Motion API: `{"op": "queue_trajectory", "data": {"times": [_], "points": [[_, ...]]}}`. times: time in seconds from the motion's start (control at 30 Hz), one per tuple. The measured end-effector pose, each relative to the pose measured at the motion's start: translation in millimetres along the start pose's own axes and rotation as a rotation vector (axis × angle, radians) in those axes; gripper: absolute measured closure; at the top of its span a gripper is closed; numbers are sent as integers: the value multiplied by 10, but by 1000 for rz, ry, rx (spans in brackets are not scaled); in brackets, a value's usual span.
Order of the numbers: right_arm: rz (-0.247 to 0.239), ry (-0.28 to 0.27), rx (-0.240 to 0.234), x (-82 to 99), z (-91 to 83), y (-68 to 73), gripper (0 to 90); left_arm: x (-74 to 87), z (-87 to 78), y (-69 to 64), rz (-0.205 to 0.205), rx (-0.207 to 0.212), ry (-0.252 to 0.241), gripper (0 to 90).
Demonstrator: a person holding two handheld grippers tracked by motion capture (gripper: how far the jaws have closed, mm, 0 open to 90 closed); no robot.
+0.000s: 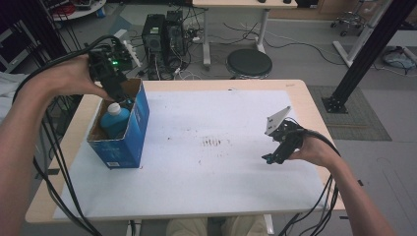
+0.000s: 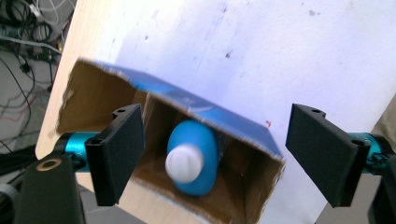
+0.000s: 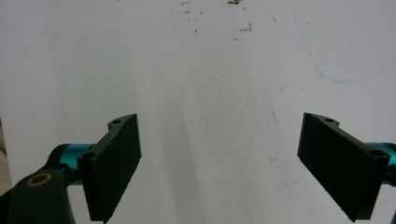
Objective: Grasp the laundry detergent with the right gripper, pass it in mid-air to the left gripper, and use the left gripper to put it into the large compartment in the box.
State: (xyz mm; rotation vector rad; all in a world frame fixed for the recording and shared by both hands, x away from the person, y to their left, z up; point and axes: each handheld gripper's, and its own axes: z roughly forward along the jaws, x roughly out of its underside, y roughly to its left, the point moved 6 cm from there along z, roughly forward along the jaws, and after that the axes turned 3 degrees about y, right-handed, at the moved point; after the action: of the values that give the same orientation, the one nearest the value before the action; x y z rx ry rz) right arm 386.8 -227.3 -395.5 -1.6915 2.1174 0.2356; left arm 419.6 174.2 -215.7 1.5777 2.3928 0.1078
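A blue cardboard box [image 1: 129, 129] stands open-topped at the left of the table, and a blue bottle with a white cap [image 1: 114, 118] stands inside it. My left gripper [image 1: 120, 96] hangs just above the box's opening. In the left gripper view its jaws stand wide apart over the box [image 2: 219, 122], with the bottle [image 2: 192, 157] below them and untouched. My right gripper [image 1: 273, 157] rests low over the white sheet at the right. Its jaws [image 3: 219, 163] are wide apart with nothing but bare sheet between them.
A white sheet [image 1: 206, 167] covers most of the wooden table [image 1: 300, 91]. Black cables trail off both grippers past the table's near edge. Behind the table stand computer towers [image 1: 164, 34], a round black stool [image 1: 249, 63] and a black frame post [image 1: 364, 54].
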Motion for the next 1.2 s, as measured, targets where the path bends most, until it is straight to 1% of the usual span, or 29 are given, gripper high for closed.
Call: {"op": "queue_trajectory", "data": {"times": [0.17, 0.2, 0.23, 0.27, 0.3, 0.4, 0.43, 0.53, 0.63, 0.7, 0.77, 0.87, 1.03, 1.2], "points": [[-1, 0, 2, -2, -8, -1, 126, -245, 38, -172, 64, 3, -8, 163], [-1, -1, 2, -2, -11, -2, 126, -297, 53, -210, 70, 1, -12, 159], [2, 0, 3, 0, -14, 0, 126, -349, 73, -246, 78, -1, -16, 133], [2, 0, 3, 0, -15, -1, 126, -398, 93, -283, 94, 3, -19, 126], [2, 1, 3, 1, -15, -2, 126, -449, 121, -326, 102, 11, -28, 126], [-1, 7, 5, 0, -20, -5, 127, -578, 209, -432, 129, 32, -36, 126], [1, 8, 6, -2, -24, -4, 126, -617, 236, -457, 136, 33, -35, 126], [1, 13, 12, -12, -45, -13, 126, -728, 330, -549, 136, 53, -48, 126], [-5, 13, 15, -38, -70, -18, 126, -817, 428, -637, 155, 64, -39, 125], [-3, 16, 17, -56, -87, -17, 126, -861, 495, -696, 170, 68, -40, 126], [-5, 16, 20, -74, -96, -20, 126, -891, 561, -747, 167, 77, -41, 126], [-9, 23, 26, -97, -111, -21, 127, -898, 673, -801, 175, 77, -29, 126], [-10, 26, 36, -109, -138, -23, 126, -879, 871, -869, 168, 97, -14, 126], [-9, 31, 37, -104, -138, -22, 126, -861, 1057, -932, 157, 104, -6, 126]]}}
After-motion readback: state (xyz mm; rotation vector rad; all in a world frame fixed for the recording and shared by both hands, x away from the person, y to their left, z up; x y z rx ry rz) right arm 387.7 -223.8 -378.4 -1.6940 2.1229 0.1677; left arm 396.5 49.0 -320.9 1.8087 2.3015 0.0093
